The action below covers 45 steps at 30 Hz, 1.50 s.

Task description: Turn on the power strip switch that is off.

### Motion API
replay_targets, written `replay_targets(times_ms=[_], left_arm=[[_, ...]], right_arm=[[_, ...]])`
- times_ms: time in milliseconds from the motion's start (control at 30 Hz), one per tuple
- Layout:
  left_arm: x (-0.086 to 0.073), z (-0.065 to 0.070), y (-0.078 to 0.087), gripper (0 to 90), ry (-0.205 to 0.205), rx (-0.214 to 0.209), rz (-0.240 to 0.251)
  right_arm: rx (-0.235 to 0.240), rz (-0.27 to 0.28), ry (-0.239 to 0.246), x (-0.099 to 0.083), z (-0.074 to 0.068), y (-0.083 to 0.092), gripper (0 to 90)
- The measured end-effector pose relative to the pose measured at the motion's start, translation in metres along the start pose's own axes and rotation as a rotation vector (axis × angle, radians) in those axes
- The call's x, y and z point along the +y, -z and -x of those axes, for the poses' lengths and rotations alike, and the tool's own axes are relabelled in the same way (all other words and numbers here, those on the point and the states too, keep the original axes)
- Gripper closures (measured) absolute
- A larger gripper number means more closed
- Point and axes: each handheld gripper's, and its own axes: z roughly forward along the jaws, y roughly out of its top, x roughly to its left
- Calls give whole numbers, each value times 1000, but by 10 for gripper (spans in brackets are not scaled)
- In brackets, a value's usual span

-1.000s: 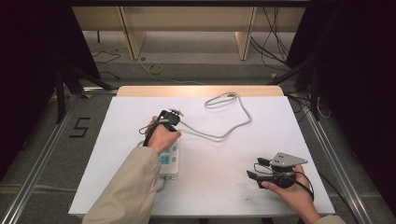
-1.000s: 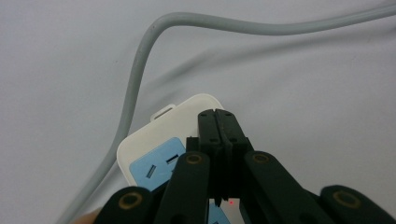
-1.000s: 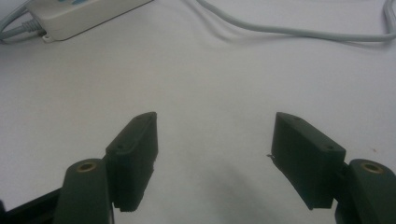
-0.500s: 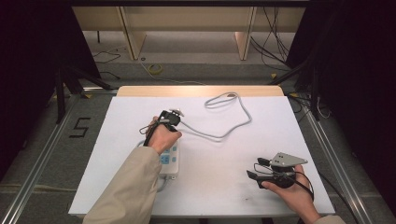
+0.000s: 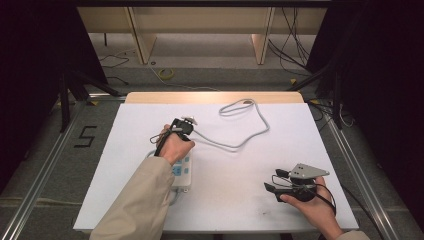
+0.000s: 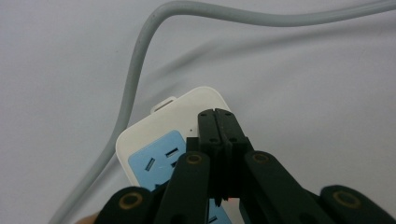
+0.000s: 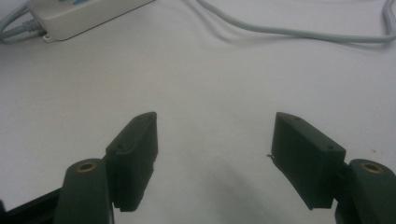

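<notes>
From above, the power strip [image 5: 181,170] lies on the white surface [image 5: 240,200] under the left gripper [image 5: 186,125]. Its own camera shows jaws pressed together over a blue socket [image 6: 156,163], perhaps pressing a switch. The right gripper [image 7: 215,158] waits spread, empty.

A white power strip [image 5: 181,171] lies left of centre under the left hand [image 5: 173,145]. Its grey cord [image 5: 252,131] loops toward upper centre. The right gripper [image 5: 276,181] sits lower right.

The left gripper [image 6: 218,122] has its jaws pressed together (no gap), tilted downward; the right gripper [image 7: 215,158] rests low, jaws spread wide.
</notes>
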Motion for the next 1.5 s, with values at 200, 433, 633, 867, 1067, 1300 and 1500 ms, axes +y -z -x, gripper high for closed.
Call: replay_targets(times_ms=[200, 433, 633, 867, 1067, 1300, 1500], left_arm=[[0, 0, 0, 899, -6, 4, -6], [1, 3, -1, 899, -15, 19, -8], [1, 3, -1, 899, -17, 20, -10], [1, 4, -1, 900, -21, 13, -38], [1, 4, -1, 900, -18, 14, -41], [5, 6, -2, 900, -39, 21, -62], [7, 7, -2, 900, -52, 32, -84]], right_arm=[[1, 0, 4, 0, -1, 0, 324], [1, -1, 3, 0, -1, 0, 324], [1, -2, 5, 0, -1, 0, 324], [1, -3, 9, 1, -1, -1, 324], [3, -3, 10, 1, -2, 0, 324], [4, -5, 8, 1, -2, -1, 324], [7, -5, 10, 1, -3, 0, 324]])
